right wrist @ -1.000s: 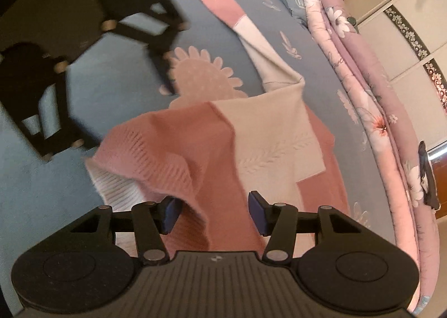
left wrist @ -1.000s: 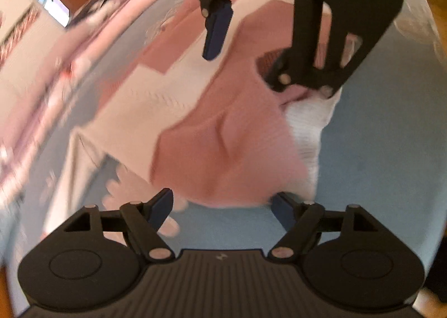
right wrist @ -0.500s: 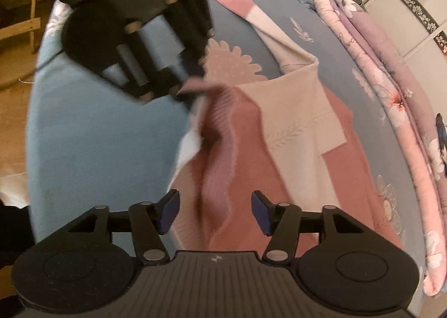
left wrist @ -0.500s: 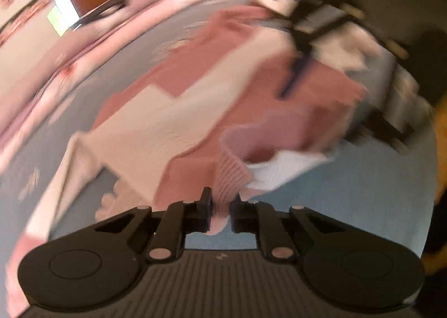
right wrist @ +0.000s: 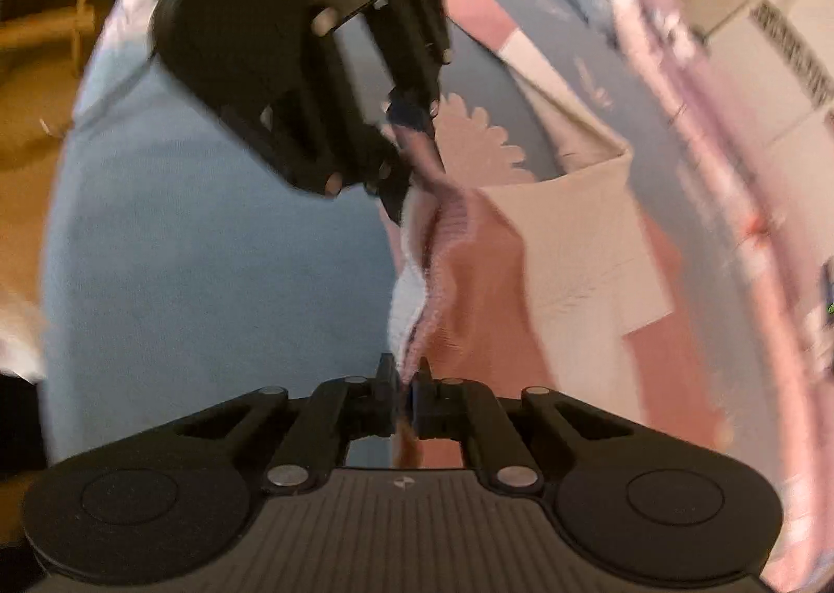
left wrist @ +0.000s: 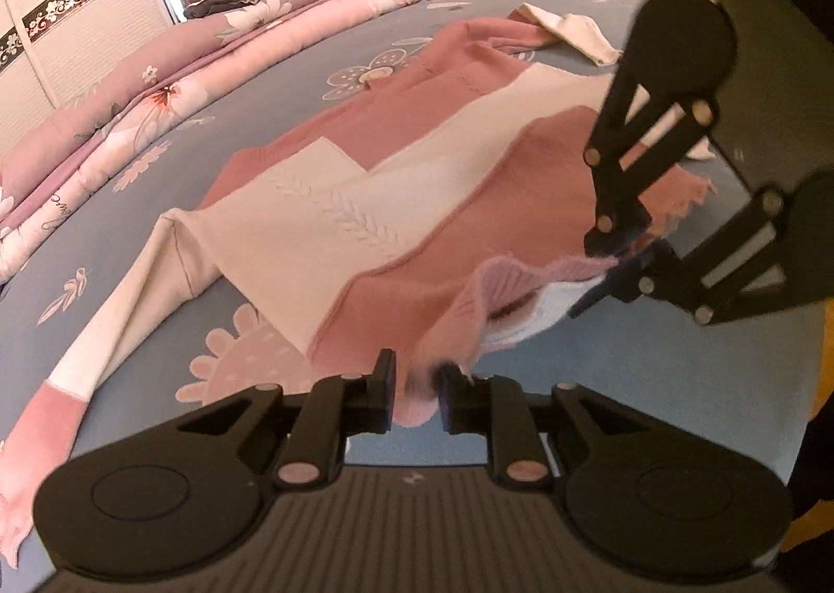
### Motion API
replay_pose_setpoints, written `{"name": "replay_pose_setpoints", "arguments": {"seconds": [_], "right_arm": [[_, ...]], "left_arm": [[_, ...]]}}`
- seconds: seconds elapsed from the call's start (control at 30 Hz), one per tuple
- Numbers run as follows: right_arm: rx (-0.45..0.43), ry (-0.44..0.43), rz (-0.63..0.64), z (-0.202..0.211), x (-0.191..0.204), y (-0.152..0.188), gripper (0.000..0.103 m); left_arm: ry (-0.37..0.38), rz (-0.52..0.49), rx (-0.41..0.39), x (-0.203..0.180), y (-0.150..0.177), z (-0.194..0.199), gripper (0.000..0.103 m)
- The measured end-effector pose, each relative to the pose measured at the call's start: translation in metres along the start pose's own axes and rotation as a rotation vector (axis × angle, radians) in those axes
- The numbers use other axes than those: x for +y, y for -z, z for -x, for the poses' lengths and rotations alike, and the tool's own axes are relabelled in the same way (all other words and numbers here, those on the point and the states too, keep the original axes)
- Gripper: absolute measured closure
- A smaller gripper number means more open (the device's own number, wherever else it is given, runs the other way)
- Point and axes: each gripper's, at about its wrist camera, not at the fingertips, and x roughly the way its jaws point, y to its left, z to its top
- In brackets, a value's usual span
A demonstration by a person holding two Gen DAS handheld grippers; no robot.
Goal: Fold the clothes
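Both pinching soft, floppy pink-and-cream knitted sweater (left wrist: 396, 207) hem: left hand-held gripper (left wrist: 414, 392) easing open, right hand-held gripper (right wrist: 405, 392) clenched; gathering hem corners, likely sagging.

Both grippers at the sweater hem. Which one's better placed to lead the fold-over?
Right, probably. The right gripper is shut tight on the sweater hem. The left gripper has hem between its jaws, but they are opening, so its hold looks looser.

Blue bedsheet (left wrist: 651, 374), rolled quilt (left wrist: 172, 87) (floral), perhaps wardrobe (left wrist: 78, 25)
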Motion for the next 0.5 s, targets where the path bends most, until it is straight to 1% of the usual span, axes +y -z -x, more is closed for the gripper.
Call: {"name": "replay_pose_setpoints", "arguments": {"seconds": [0.1,0.13,0.17,0.2,0.23,0.3,0.4,0.47,0.5], "right_arm": [[0.003,-0.073,-0.079,0.009,-0.009,-0.005,0.097],[0.006,-0.099,-0.106,0.012,-0.013,-0.006,0.097],[0.009,-0.125,-0.133,0.014,-0.016,-0.008,0.097],[0.012,-0.150,-0.159,0.016,-0.020,-0.009,0.097],[0.016,-0.172,-0.179,0.018,-0.021,-0.011,0.097],[0.023,-0.207,-0.185,0.019,-0.021,-0.014,0.097],[0.035,-0.234,-0.199,0.015,-0.016,-0.020,0.096],[0.045,-0.252,-0.202,0.011,-0.012,-0.025,0.096],[0.048,-0.258,-0.199,0.009,-0.009,-0.026,0.096]], "left_arm": [[-0.005,-0.091,0.003,-0.012,0.008,0.007,0.076],[-0.006,-0.121,0.005,-0.016,0.011,0.010,0.069],[-0.011,-0.159,0.002,-0.020,0.013,0.012,0.064],[-0.021,-0.209,-0.008,-0.026,0.015,0.014,0.056],[-0.031,-0.260,-0.018,-0.031,0.017,0.017,0.053],[-0.049,-0.368,-0.043,-0.042,0.020,0.021,0.052],[-0.046,-0.515,-0.079,-0.057,0.024,0.024,0.051],[-0.029,-0.585,-0.083,-0.063,0.029,0.024,0.051],[-0.021,-0.603,-0.076,-0.066,0.031,0.024,0.054]]}}
